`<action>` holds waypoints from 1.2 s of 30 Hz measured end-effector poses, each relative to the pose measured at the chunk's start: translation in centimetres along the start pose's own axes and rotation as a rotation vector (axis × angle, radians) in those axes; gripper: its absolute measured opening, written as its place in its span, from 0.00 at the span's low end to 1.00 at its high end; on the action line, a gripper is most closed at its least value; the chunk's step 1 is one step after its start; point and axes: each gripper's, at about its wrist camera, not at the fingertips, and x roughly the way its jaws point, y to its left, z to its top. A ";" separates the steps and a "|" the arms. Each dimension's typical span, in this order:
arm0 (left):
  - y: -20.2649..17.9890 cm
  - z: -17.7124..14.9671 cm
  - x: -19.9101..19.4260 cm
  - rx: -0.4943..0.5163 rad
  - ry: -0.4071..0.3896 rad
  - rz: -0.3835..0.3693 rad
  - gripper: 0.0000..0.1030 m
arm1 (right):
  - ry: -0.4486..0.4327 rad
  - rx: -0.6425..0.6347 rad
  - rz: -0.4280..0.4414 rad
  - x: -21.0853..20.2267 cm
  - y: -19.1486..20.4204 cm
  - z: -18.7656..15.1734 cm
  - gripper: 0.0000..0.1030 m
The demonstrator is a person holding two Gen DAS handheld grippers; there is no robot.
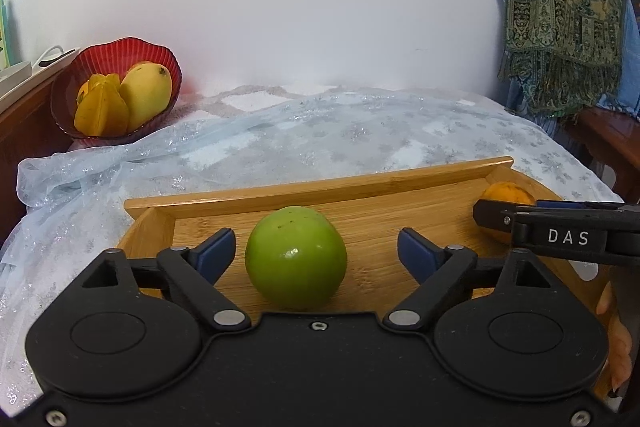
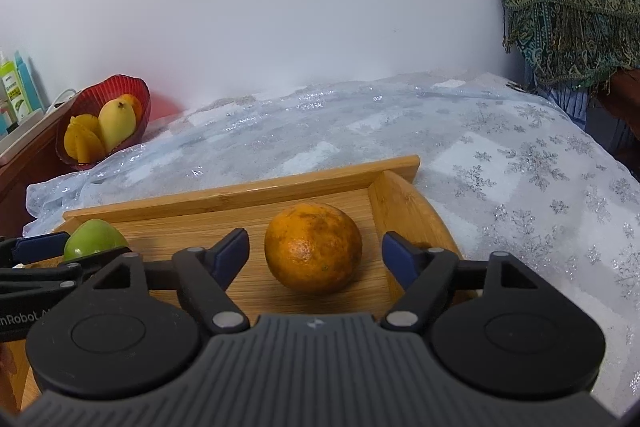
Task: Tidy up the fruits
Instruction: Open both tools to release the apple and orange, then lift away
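Note:
A green apple (image 1: 296, 257) sits in a wooden tray (image 1: 320, 189). My left gripper (image 1: 316, 247) is open, its blue pads on either side of the apple without touching it. An orange (image 2: 313, 247) sits at the tray's right end (image 2: 394, 203). My right gripper (image 2: 315, 251) is open around the orange, pads apart from it. The apple also shows in the right wrist view (image 2: 94, 239), and the orange in the left wrist view (image 1: 506, 193), partly hidden by the right gripper's finger (image 1: 560, 225).
A red bowl (image 1: 116, 55) at the back left holds a mango (image 1: 146, 95) and a starfruit (image 1: 102, 107). The tray lies on a pale blue snowflake cloth (image 2: 500, 155). A patterned scarf (image 1: 564, 7) hangs at the right. Bottles (image 2: 16, 87) stand far left.

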 end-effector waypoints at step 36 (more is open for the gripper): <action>-0.5 -8.4 -12.0 -0.015 -0.106 -0.058 1.00 | -0.324 -0.052 -0.033 -13.6 0.3 -7.4 0.98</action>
